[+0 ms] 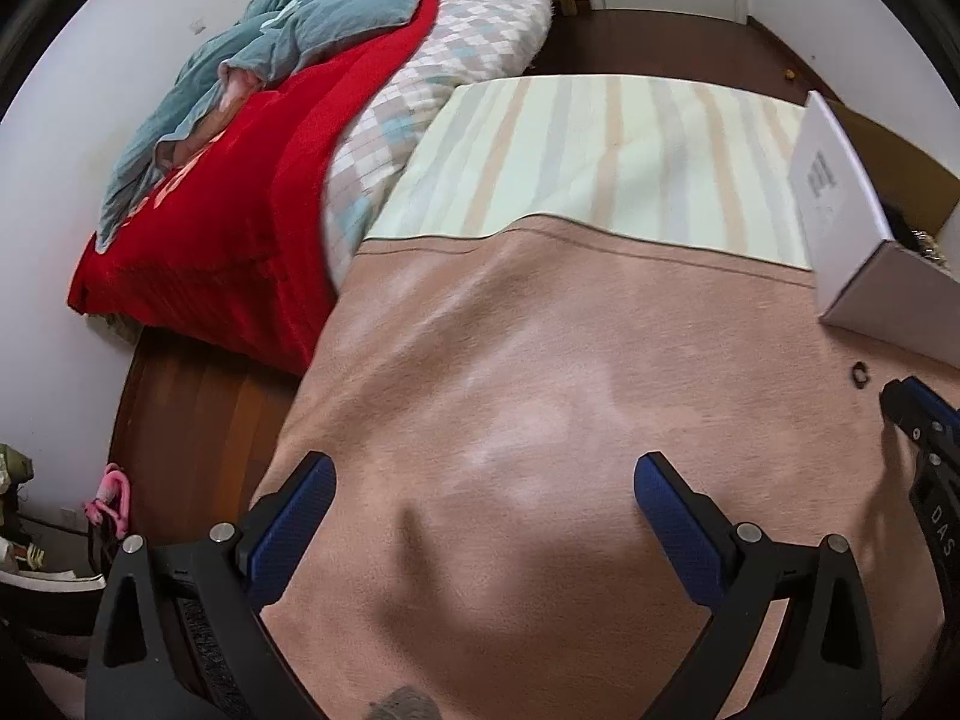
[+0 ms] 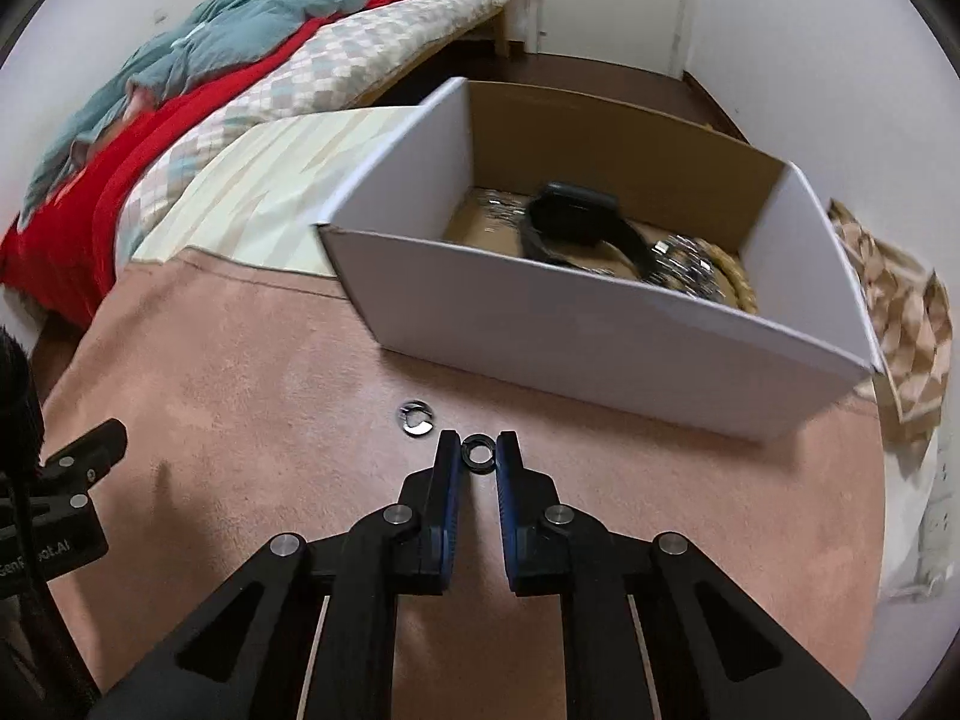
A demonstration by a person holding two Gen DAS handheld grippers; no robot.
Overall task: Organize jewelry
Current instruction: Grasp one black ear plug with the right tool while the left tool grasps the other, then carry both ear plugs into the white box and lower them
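My right gripper (image 2: 478,451) points down at the pink blanket (image 2: 240,420) and is shut on a small black ring (image 2: 478,452), pinched between both fingertips. A shiny silver ring (image 2: 417,418) lies on the blanket just to its left. Behind them stands a white cardboard box (image 2: 600,330) holding a black strap (image 2: 576,222) and silvery chain pieces (image 2: 684,267). My left gripper (image 1: 486,474) is open over bare blanket (image 1: 510,360) with nothing between its fingers. In the left wrist view a small ring (image 1: 861,375) lies next to the right gripper's fingertips (image 1: 897,399).
A striped pale cloth (image 1: 600,156) lies beyond the pink blanket. A bed with a red cover (image 1: 228,198) and a teal quilt (image 1: 312,18) is at the left. A checked brown cloth (image 2: 894,312) lies right of the box. Dark wooden floor (image 1: 192,420) shows past the blanket's left edge.
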